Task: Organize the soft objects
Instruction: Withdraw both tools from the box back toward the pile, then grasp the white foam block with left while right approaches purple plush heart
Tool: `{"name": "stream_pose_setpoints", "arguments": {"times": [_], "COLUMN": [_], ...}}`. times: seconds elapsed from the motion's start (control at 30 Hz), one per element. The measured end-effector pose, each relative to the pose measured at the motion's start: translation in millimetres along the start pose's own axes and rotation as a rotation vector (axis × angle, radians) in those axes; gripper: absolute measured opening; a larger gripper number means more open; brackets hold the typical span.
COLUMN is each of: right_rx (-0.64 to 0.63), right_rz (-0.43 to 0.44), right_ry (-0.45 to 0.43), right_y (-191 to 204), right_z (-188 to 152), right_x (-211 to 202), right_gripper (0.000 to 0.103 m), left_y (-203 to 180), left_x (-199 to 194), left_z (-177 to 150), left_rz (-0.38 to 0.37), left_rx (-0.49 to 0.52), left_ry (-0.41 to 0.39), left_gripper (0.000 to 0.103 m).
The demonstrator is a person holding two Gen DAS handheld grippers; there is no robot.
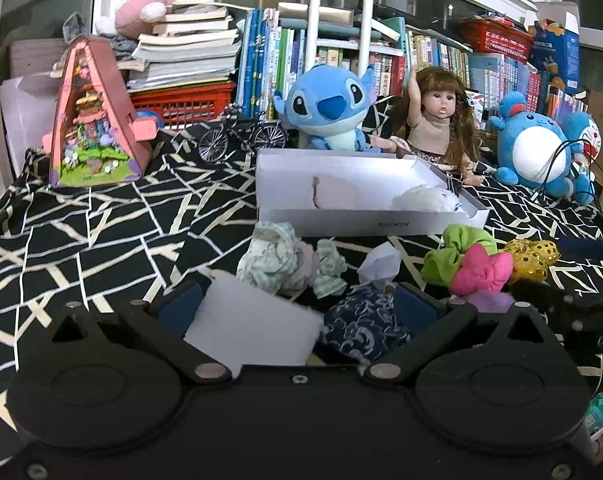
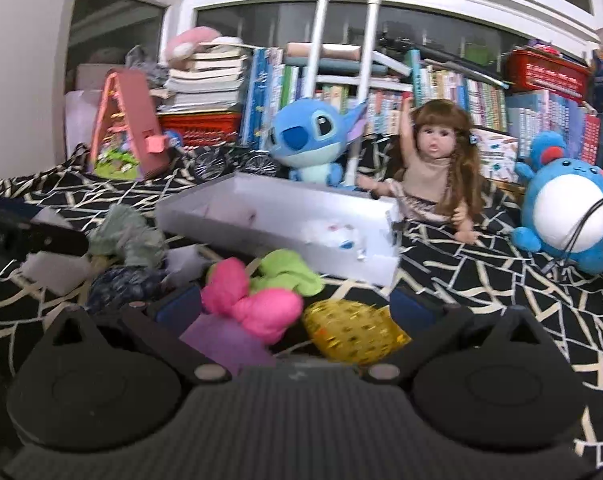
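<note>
1. The white box (image 1: 365, 222) sat on the black patterned cloth (image 1: 81, 240) in front of the blue plush (image 1: 329, 112) and the doll (image 1: 433, 120); two pale soft pieces already lay inside it, so it looked like the place to put the rest.
2. The left tool (image 1: 297, 308) stood wide and held nothing, with the white sponge block (image 1: 253, 320) and the navy patterned pouch (image 1: 365, 324) lying between its fingers. It would have done best to centre on one piece before closing.
3. The right tool (image 2: 297, 304) also gaped wide and empty over the pink scrunchie (image 2: 253, 308), purple piece (image 2: 221, 340) and gold sequin piece (image 2: 353, 330).
4. Taking the pink one alone meant avoiding the green scrunchie (image 2: 289, 272) touching it.
</note>
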State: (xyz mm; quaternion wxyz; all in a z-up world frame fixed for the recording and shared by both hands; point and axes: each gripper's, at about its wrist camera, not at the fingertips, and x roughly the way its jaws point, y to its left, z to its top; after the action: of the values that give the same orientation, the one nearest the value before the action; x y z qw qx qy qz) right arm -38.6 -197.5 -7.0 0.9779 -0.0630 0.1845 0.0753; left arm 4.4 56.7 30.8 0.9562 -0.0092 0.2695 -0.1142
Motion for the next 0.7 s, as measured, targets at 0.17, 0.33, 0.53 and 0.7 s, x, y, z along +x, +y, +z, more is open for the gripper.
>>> {"name": "stream_pose_setpoints", "arguments": {"times": [0.17,0.33,0.53,0.7], "right_rx": [0.002,-0.018,-0.051,-0.037], "right_rz": [0.043,0.059,0.059,0.053], "right_ry": [0.035,0.048,0.058,0.07], "right_y": [14,26,41,46], "right_z": [-8,-15,-24,-32], "right_x": [2,4,8,16], "right_gripper": [0.103,0.103,0.103,0.103], "left_y": [9,14,8,2], "left_x": [3,2,-2,-1], "left_z": [-10,-17,-33,-45], "left_rz": [0.02,0.054,0.125,0.153], "left_rx": [-0.034,-0.06,-0.003,0.051], "left_ry": [0.043,0.036,-0.021,-0.015], "left_gripper": [0.102,0.102,0.102,0.102]}}
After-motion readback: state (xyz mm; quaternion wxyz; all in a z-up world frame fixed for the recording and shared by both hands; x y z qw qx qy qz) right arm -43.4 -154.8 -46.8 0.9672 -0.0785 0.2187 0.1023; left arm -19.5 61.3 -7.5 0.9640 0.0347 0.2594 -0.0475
